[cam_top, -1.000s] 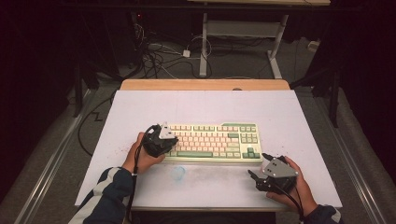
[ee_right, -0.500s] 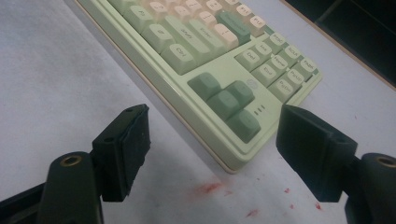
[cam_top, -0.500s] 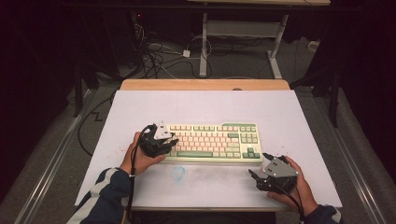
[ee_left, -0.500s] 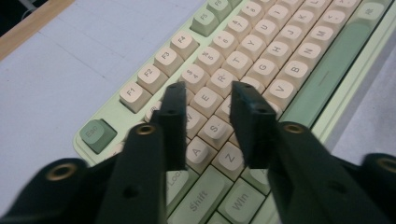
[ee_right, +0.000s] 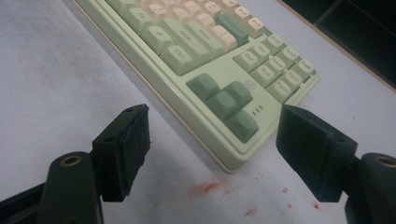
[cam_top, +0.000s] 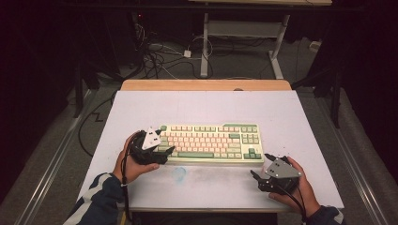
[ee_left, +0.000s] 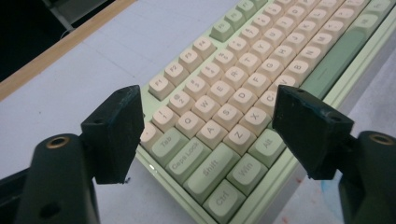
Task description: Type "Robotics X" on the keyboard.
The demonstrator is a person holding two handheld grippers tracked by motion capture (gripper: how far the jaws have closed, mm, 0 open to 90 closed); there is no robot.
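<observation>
A pale green keyboard (cam_top: 211, 142) with cream and green keys lies across the middle of the white table (cam_top: 206, 108). My left gripper (cam_top: 165, 153) hovers at the keyboard's left end; its jaws have just been opening and stand wide apart with nothing between them. In the left gripper view the left gripper (ee_left: 208, 126) frames the keyboard's (ee_left: 243, 84) lower left keys. My right gripper (cam_top: 261, 169) rests open near the front right corner. In the right gripper view the right gripper (ee_right: 212, 140) faces the keyboard's (ee_right: 219, 60) arrow keys, apart from them.
A faint bluish smudge (cam_top: 179, 174) marks the table in front of the keyboard. Red specks (ee_right: 210, 187) stain the surface near the keyboard's right corner. Behind the table are a wooden edge (cam_top: 206, 85), cables (cam_top: 159, 51) and a white desk frame (cam_top: 244, 33).
The left gripper has opened its jaws and shifted slightly along the keyboard's left end. The right hand and the keyboard have stayed in place.
</observation>
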